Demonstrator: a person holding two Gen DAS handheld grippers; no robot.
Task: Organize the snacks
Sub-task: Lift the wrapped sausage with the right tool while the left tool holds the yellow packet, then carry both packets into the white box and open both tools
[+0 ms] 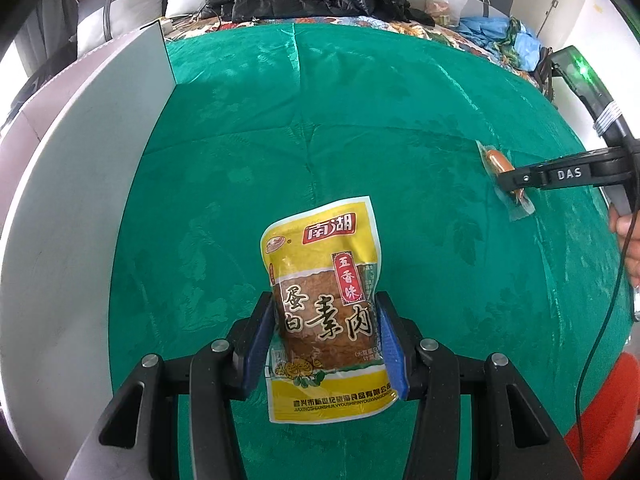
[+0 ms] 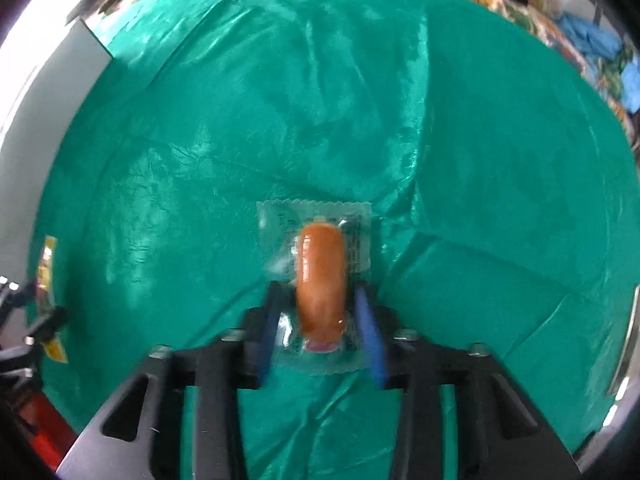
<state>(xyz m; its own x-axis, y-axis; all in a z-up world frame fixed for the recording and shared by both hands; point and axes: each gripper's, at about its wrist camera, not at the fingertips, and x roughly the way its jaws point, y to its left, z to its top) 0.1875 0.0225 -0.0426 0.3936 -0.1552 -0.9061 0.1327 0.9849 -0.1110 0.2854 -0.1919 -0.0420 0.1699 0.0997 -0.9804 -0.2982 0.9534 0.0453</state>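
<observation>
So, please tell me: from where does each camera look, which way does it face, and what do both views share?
Left wrist: sits on the left gripper, looks steeply down along its fingers at the yellow snack pouch clamped between them; a hand and the right gripper show at right.
Right wrist: sits on the right gripper, looks down at the wrapped sausage between its fingers; the left gripper shows at the left edge.
Shared: the green cloth, the sausage, the pouch.
</observation>
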